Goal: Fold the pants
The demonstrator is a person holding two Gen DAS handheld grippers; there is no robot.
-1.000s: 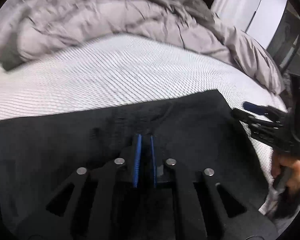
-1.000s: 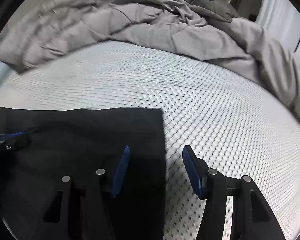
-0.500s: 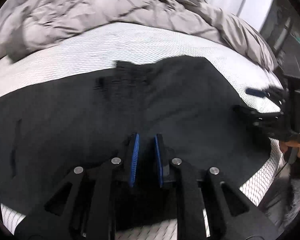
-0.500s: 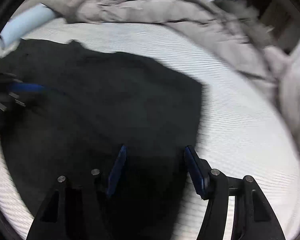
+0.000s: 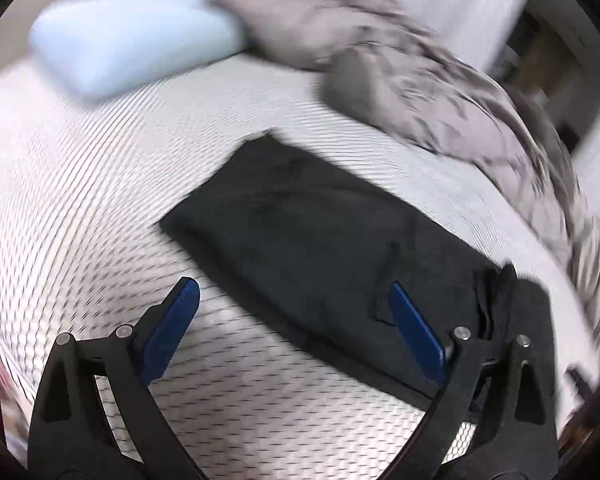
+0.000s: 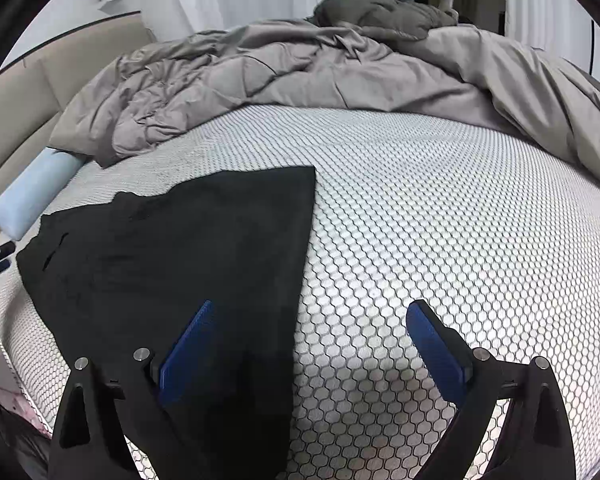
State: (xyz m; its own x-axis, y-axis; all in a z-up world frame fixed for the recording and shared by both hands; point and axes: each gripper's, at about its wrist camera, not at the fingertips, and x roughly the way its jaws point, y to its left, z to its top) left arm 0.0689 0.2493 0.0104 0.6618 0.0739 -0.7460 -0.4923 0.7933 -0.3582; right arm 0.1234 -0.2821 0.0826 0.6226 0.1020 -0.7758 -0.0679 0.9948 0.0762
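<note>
Lying flat: black pants (image 6: 172, 256), honeycomb-weave mattress (image 6: 440, 240).

Black pants (image 6: 180, 256) flat on mattress (image 6: 440, 220); right hand-held gripper (image 6: 306, 322) spread.

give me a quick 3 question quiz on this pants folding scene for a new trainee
1. True or false: the right gripper is clamped on the black pants.
2. What lies at the far side of the honeycomb mattress cover, behind the pants?
A. a crumpled grey duvet
B. a stack of towels
C. a laundry basket
3. In the left wrist view, what is the pale blue thing near the top left?

Key
1. False. Its jaws stand wide apart after just opening, and nothing is pinched between the pads; the left gripper is likewise open, having just released.
2. A, the grey duvet.
3. A light blue pillow at the head of the bed.
</note>
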